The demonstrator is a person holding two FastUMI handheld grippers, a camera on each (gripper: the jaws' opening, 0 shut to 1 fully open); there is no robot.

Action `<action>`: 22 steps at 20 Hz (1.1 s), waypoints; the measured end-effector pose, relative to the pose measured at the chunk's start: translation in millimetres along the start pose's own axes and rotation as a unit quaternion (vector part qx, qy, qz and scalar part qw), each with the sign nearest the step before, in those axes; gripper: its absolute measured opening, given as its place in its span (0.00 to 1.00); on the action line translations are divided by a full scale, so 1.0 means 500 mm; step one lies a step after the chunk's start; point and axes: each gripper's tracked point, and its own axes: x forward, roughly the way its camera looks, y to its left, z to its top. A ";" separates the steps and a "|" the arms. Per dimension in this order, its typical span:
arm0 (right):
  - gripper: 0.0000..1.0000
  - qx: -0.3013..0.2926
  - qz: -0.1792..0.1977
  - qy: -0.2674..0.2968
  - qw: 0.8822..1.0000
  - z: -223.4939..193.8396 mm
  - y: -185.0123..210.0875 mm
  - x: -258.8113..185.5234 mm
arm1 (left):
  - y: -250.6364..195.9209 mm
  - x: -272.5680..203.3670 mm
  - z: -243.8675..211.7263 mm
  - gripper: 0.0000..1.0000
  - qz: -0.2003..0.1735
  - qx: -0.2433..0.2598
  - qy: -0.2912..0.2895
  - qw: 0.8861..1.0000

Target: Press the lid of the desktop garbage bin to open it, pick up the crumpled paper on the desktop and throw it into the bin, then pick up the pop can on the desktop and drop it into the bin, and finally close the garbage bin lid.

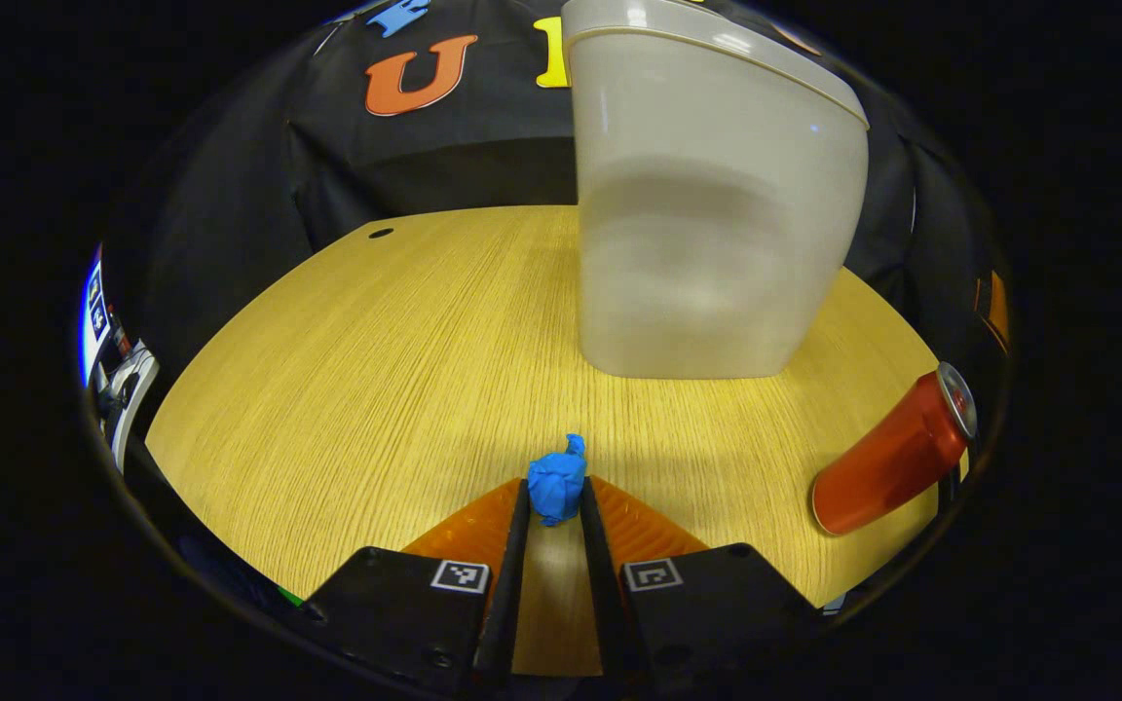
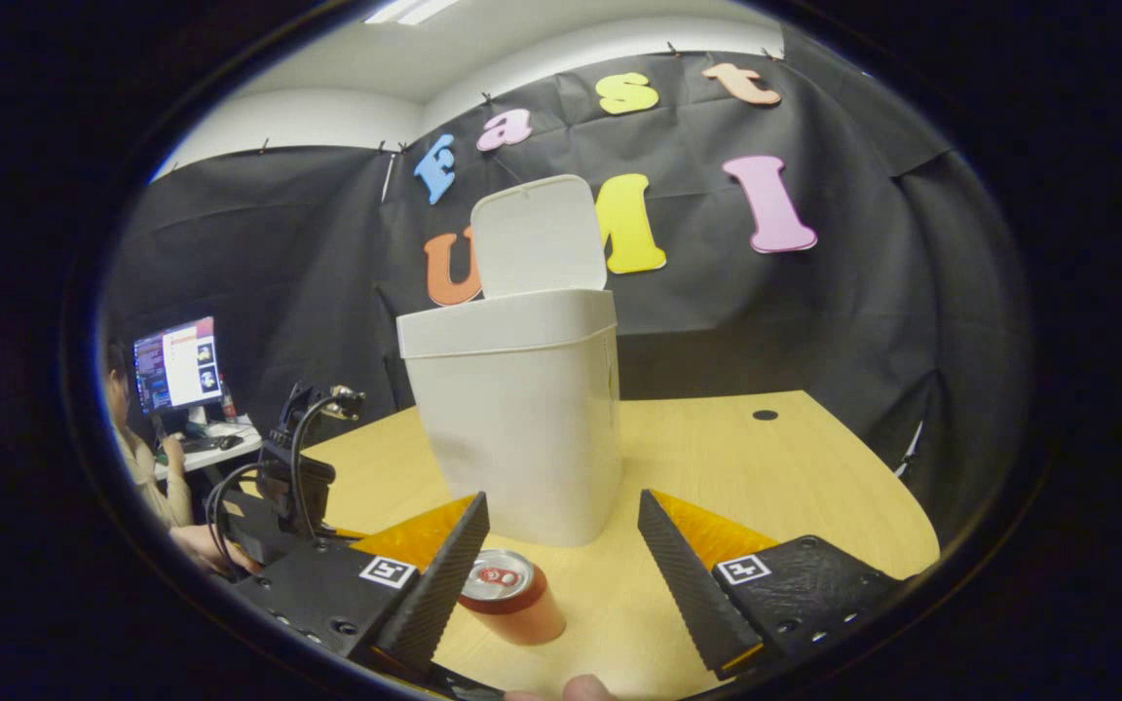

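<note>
The left gripper (image 1: 555,501) sits low over the wooden table (image 1: 376,370), its two fingers drawn in close around a small wad of blue paper (image 1: 557,482). The paper is pinched right at the fingertips, both fingers pressing its sides, and it rests at or just above the tabletop; I cannot tell which. Ahead of that gripper and a little to its right stands the white bin (image 1: 707,224), close by. Off to its right, near the table's edge, a red can (image 1: 897,453) stands on the table.

The right gripper (image 2: 561,545) hangs above the table with its fingers spread wide and nothing between them pressed. The can (image 2: 510,596) stands just inside its left finger, nearer that one than the other. Straight ahead of it is the bin (image 2: 522,409), its lid (image 2: 539,237) tipped up and open.
</note>
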 end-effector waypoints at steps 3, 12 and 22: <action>0.93 0.009 0.001 -0.002 1.000 -0.001 0.005 -0.009 | -0.013 -0.010 0.005 0.35 -0.007 -0.004 -0.006 1.000; 0.96 0.010 0.012 0.008 1.000 -0.027 0.063 -0.009 | -0.014 -0.068 0.103 0.35 -0.003 -0.034 -0.081 0.996; 0.96 -0.025 -0.018 0.034 0.999 -0.094 0.090 0.010 | 0.023 -0.135 0.191 0.35 0.007 -0.038 -0.169 0.985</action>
